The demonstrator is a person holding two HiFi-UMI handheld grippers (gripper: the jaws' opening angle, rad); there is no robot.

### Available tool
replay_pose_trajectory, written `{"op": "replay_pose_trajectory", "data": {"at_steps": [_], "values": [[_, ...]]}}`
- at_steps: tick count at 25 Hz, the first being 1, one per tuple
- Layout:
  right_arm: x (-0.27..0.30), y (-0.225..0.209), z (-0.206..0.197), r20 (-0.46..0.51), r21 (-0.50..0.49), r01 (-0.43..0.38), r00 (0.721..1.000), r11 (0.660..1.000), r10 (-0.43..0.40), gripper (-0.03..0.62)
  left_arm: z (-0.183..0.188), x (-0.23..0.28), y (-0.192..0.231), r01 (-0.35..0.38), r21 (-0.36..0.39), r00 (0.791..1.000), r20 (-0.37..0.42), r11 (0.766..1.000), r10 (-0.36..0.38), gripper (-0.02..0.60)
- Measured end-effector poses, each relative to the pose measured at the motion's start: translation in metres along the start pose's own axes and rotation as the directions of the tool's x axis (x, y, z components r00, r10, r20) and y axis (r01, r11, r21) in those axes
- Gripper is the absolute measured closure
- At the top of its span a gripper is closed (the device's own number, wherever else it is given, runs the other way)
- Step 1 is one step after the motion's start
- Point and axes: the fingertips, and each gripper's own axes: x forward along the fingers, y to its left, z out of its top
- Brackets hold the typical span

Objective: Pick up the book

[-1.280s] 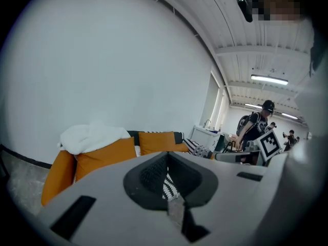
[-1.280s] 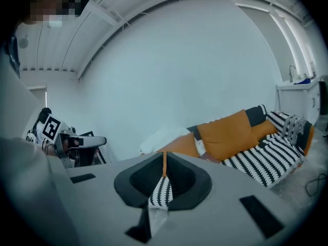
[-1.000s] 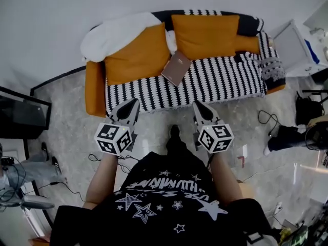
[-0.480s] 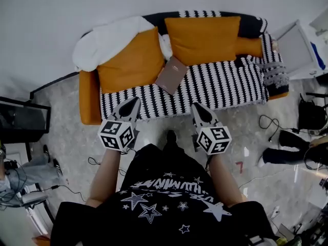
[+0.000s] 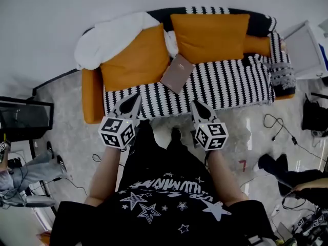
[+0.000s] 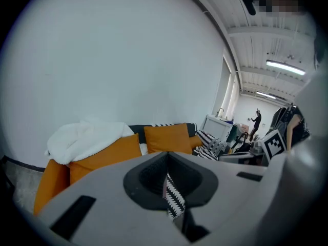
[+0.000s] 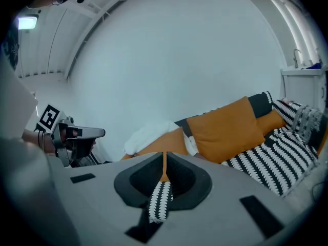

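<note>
While the person stands in front of the sofa (image 5: 233,83), both arms reach forward and the two grippers point toward it. The left gripper (image 5: 134,98) has its two jaws pressed together, and its own view shows only a thin slit between them, with nothing held inside. The right gripper (image 5: 197,105) is the same: its jaws are closed on each other and they pinch nothing. In the head view, the tips of both grippers overlap the front edge of the sofa.

The book (image 5: 177,72) has a dull brown cover and lies on the striped black and white seat, turned at an angle. Its far end is at the place where the two orange cushions meet. It is beyond both grippers, roughly between their two lines, and neither gripper touches it. Neither gripper view shows the book clearly.

The left cushion (image 5: 136,60) leans against the back of the sofa, and a white blanket (image 5: 110,37) lies over its top and over the left end of the sofa. The right cushion (image 5: 207,35) stands just beside it. A white cabinet (image 5: 306,50) stands at the right end of the sofa. Some thin cables (image 5: 281,126) lie on the grey floor (image 5: 66,94) at the right.
</note>
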Motion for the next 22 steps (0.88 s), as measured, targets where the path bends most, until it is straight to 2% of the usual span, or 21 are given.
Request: {"op": "replay_pose_trajectory", "data": {"at_steps": [4,6,9,14,16,17,20,21,22], "values": [[0.021,-0.002,-0.003,-0.006,0.023,0.063,0.998,0.998,-0.063,0.559,-0.003,0.015,0.022,0.042,0.005,0.999,-0.033,0.999,-0.041,0.572],[0.034,-0.002,-0.005,0.007,0.096,0.092,0.996,0.991,-0.093,0.559,0.002,0.023,0.038,0.069,0.008,0.997,-0.039,0.998,-0.069,0.572],[0.058,-0.005,-0.017,0.007,0.245,0.141,0.989,0.959,-0.147,0.559,0.010,0.039,0.064,0.114,0.022,0.992,-0.049,0.993,-0.113,0.572],[0.101,-0.007,-0.049,-0.032,0.343,0.256,0.965,0.904,-0.261,0.559,0.000,0.068,0.103,0.198,0.068,0.975,-0.116,0.978,-0.189,0.572],[0.112,-0.006,-0.065,-0.034,0.442,0.288,0.952,0.850,-0.304,0.559,-0.008,0.076,0.114,0.236,0.068,0.963,-0.149,0.969,-0.224,0.572],[0.118,-0.008,-0.074,-0.036,0.514,0.295,0.945,0.805,-0.324,0.559,-0.013,0.080,0.119,0.250,0.063,0.958,-0.163,0.966,-0.237,0.572],[0.137,-0.023,-0.099,-0.058,0.713,0.298,0.927,0.634,-0.371,0.559,-0.027,0.096,0.136,0.274,0.056,0.945,-0.201,0.960,-0.258,0.572],[0.141,-0.025,-0.107,-0.070,0.744,0.306,0.920,0.594,-0.385,0.559,-0.033,0.099,0.141,0.286,0.055,0.939,-0.217,0.957,-0.268,0.572],[0.144,-0.026,-0.114,-0.084,0.755,0.318,0.914,0.573,-0.397,0.559,-0.038,0.101,0.145,0.301,0.055,0.931,-0.233,0.952,-0.281,0.572]]}}
